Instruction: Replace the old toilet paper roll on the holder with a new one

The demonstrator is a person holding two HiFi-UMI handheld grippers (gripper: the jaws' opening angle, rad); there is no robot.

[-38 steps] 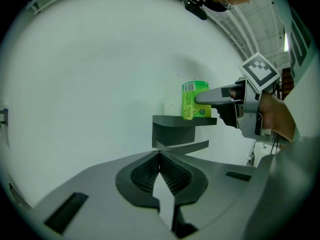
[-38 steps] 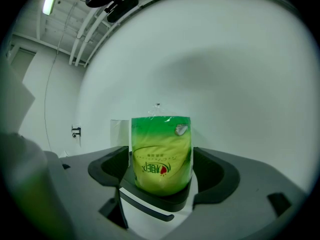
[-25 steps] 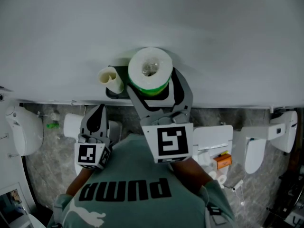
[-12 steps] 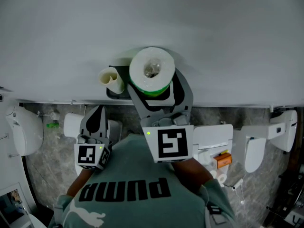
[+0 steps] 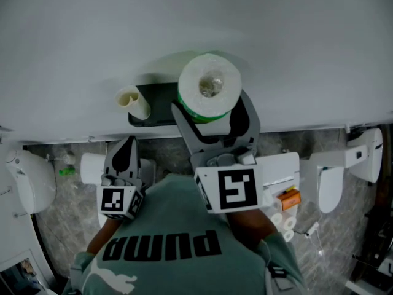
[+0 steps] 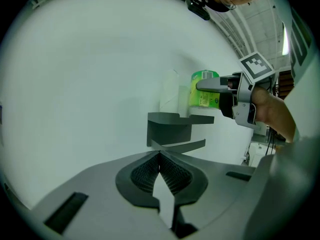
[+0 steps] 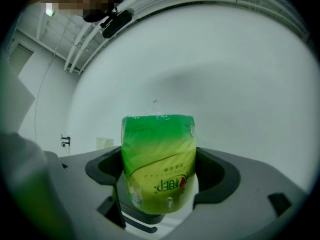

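The right gripper [image 5: 210, 103] has its fingers clamped on the new roll [image 7: 159, 154], green-wrapped, long axis upright, at centre frame just above the holder's [image 5: 153, 100] right end; the old tube [image 5: 134, 102] stands upright on the holder's left end; the left gripper [image 5: 125, 147], fingers pressed together on nothing, hangs lower left, probably the nearer one to that tube.
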